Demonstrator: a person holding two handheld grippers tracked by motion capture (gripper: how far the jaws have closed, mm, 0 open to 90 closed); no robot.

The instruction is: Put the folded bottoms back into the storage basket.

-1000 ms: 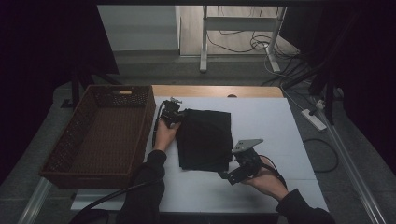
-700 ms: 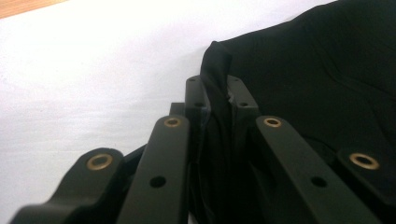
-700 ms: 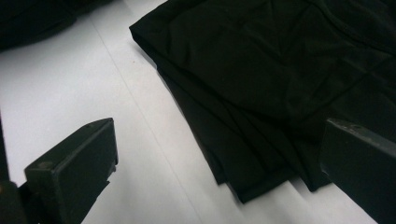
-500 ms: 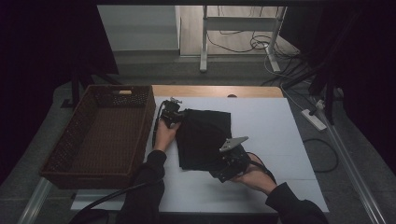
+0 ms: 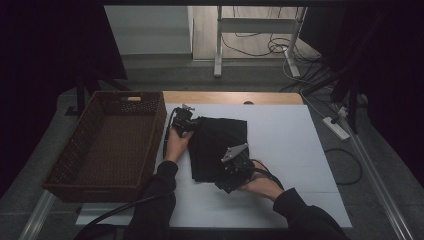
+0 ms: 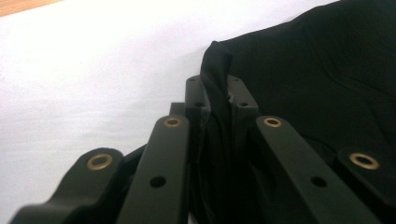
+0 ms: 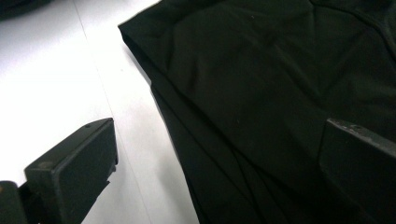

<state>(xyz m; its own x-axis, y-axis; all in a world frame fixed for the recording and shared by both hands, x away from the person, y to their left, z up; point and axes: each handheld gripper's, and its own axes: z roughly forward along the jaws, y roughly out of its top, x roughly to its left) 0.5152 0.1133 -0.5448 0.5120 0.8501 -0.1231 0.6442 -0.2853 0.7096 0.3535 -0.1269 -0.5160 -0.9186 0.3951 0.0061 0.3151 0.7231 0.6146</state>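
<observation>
**Both tongs at the black cloth**

At the far left we see a brown wicker basket (image 5: 105,145), holding nothing. Beside it our left gripper (image 5: 182,121) pinches the far-left corner of the folded black cloth (image 5: 217,145) on the white table (image 5: 295,150). Our right gripper (image 5: 235,167), jaws spread wide, straddles the cloth's near edge.

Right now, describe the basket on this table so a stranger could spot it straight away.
Start at the white table top; at its left edge stands a dark brown woven wicker basket, rectangular and open-topped. Beside the flat folded black cloth, it alone has raised walls, with a cut-out handle slot in its far wall.
</observation>
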